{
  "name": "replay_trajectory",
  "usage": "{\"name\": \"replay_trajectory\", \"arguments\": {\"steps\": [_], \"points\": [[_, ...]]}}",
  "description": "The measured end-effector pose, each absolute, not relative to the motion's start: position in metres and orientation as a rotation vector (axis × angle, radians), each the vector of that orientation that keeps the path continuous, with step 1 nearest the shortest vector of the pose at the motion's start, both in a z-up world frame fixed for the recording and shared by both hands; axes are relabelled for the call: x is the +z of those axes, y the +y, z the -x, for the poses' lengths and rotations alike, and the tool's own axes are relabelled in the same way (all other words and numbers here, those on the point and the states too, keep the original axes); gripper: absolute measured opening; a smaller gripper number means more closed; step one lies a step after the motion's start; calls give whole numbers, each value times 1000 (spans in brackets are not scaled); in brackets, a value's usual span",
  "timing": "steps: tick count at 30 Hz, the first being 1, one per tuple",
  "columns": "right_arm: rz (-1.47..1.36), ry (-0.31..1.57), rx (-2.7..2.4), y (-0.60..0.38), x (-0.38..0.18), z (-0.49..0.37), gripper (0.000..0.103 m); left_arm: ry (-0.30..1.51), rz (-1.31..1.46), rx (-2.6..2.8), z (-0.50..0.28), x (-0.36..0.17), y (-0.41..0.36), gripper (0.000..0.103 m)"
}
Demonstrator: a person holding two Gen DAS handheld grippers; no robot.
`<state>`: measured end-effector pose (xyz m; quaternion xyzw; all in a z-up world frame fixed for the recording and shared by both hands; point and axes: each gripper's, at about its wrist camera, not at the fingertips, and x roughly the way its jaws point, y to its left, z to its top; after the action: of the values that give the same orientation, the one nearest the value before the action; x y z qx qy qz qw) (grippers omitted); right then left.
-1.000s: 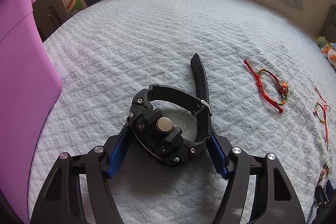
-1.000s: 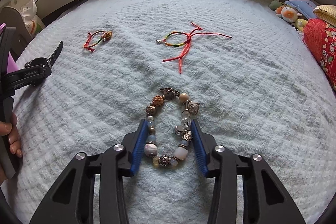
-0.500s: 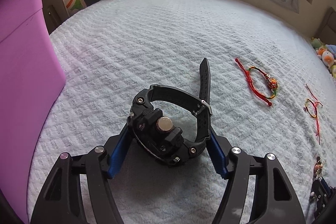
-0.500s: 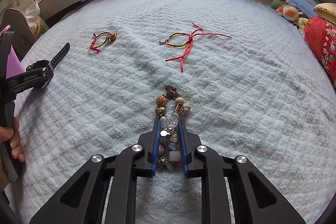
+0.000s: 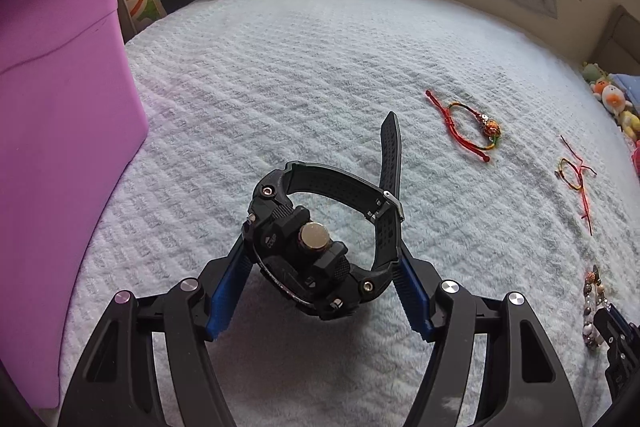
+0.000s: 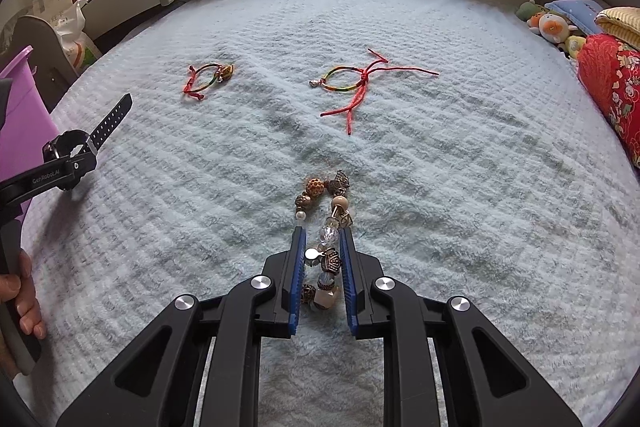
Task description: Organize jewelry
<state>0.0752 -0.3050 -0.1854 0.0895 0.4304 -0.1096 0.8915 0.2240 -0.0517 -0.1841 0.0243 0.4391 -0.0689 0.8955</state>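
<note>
While pressed between the blue pads, a black watch [image 5: 316,247] sits in the left gripper [image 5: 320,267] at lower centre, strap tip upward. Right gripper [image 6: 322,259]: fingers nearly closed on a beaded bracelet [image 6: 326,227]. Surface: pale blue blanket [image 6: 460,187]. Two red cord bracelets [image 6: 206,79] [image 6: 352,83] lie mid-frame. Left view alone shows the purple bin's wall [image 5: 60,107], upper left.
</note>
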Motion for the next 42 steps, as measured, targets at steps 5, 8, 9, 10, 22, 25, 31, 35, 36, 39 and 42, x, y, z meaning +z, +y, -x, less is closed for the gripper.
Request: {"name": "replay_trajectory", "arguments": {"steps": [5,8,9,10,22,25,31,35,36,39,42], "points": [[-180,891,-214,-301,-182,-67,17,916,-62,-144,-201,-183,-48,66],[-178,892,-205,-300,-179,-60,17,924,-69,-145,-188,-180,-45,66],[-178,893,-202,-299,-178,-58,17,928,-70,-146,-183,-179,-44,66],[-179,894,-200,-299,-176,-56,17,932,-72,-146,-178,-177,-43,66],[-172,915,-148,-286,-155,-33,17,957,-84,-167,-130,-155,-38,66],[-165,921,-129,-283,-146,-29,17,964,-84,-170,-120,-145,-38,66],[-162,943,-84,-280,-118,-23,6,973,-86,-166,-102,-116,-39,66],[-144,969,-49,-280,-105,-24,5,976,-87,-161,-94,-93,-41,66],[-148,973,-43,-280,-101,-24,6,975,-86,-160,-92,-87,-41,66],[-140,971,-30,-283,-89,-25,5,965,-83,-152,-88,-70,-42,66],[-133,966,-15,-284,-74,-27,6,966,-74,-140,-85,-58,-40,66]]}}
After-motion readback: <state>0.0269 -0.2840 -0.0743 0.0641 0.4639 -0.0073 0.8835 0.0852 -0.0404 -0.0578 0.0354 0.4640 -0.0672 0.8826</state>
